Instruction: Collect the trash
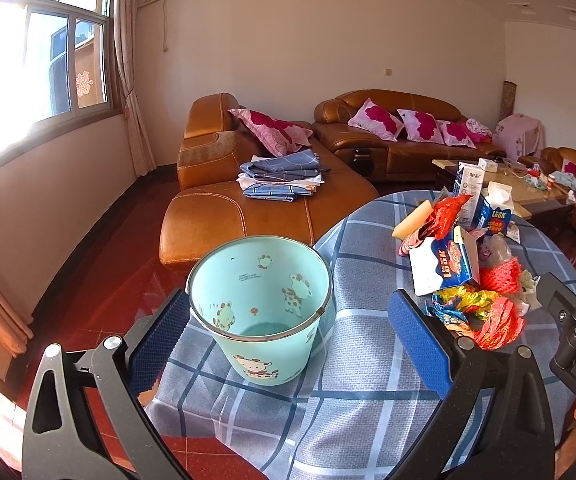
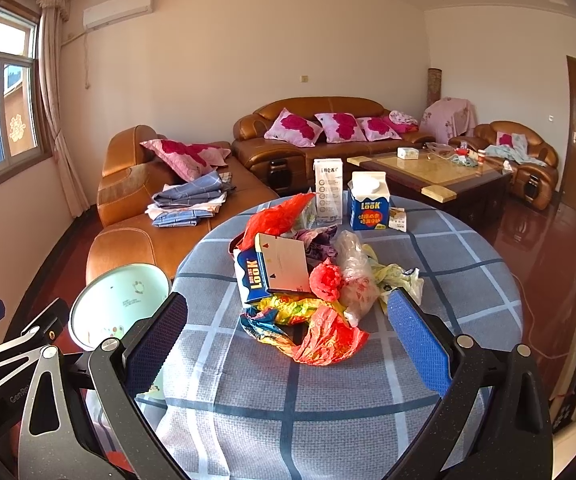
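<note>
A pale green bin point(image 1: 262, 306) with giraffe prints stands upright at the left edge of the round checked table point(image 1: 352, 400). My left gripper point(image 1: 288, 340) is open, its blue pads either side of the bin without touching it. The bin point(image 2: 116, 304) also shows at the left of the right wrist view. A trash heap point(image 2: 308, 280) lies mid-table: a flattened blue LOOK carton point(image 2: 266, 274), red and yellow wrappers point(image 2: 320, 336), a clear plastic bag point(image 2: 354, 276). My right gripper point(image 2: 288, 332) is open just in front of the heap, holding nothing.
Two upright cartons, one white point(image 2: 328, 190) and one blue point(image 2: 368, 206), stand at the table's far side. Behind are brown leather sofas point(image 2: 328, 136) with pink pillows, folded cloth point(image 2: 190, 200) and a glass coffee table point(image 2: 432, 172). The red floor point(image 2: 536, 232) lies beyond the table edge.
</note>
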`<state>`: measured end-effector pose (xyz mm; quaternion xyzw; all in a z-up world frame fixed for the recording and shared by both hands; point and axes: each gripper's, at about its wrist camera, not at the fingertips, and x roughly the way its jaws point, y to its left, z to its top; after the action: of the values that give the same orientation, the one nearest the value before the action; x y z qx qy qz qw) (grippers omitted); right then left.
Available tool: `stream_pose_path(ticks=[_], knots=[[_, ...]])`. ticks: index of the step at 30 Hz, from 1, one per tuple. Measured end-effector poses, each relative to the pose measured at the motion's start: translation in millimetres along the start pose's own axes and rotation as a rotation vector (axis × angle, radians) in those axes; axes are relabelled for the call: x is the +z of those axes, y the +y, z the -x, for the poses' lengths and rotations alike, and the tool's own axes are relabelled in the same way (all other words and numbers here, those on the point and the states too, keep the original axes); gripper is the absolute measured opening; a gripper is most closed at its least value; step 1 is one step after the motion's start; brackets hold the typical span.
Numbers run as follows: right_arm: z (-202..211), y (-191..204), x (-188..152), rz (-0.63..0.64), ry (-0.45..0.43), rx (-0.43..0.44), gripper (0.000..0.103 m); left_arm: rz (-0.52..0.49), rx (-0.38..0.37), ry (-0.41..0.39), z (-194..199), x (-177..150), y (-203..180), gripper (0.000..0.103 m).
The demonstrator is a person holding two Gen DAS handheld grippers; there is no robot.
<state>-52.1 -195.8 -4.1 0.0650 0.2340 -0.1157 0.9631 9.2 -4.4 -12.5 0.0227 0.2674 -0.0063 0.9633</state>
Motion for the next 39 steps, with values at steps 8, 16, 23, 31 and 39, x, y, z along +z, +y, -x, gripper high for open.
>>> stream_pose_path(ticks=[8, 16, 23, 31, 39], knots=[[-6.9, -11.7, -6.1, -0.005, 0.008, -0.026, 0.098, 0.016, -0.057, 0.017, -9.3, -7.4, -6.7, 0.097], [-34.1, -86.0, -25.3, -0.042, 0.052, -0.124, 0.097, 0.018, -0.175, 0.091, -49.3, -39.2, -32.9, 0.097], [-83.5, -139.4, -32.8, -0.111, 0.152, -0.141, 0.071, -0.044, -0.184, 0.127, -86.0, -53.2, -61.6, 0.093], [-124.0, -163.8, -5.0, -0.158, 0.177, -0.127, 0.064, -0.034, -0.210, 0.102, -113.4, -12.4, -79.7, 0.089], [-141.0, -142.4, 18.3, -0.108, 0.170, -0.041, 0.054, -0.077, -0.344, 0.070, -119.4, 25.9, -125.7, 0.078]])
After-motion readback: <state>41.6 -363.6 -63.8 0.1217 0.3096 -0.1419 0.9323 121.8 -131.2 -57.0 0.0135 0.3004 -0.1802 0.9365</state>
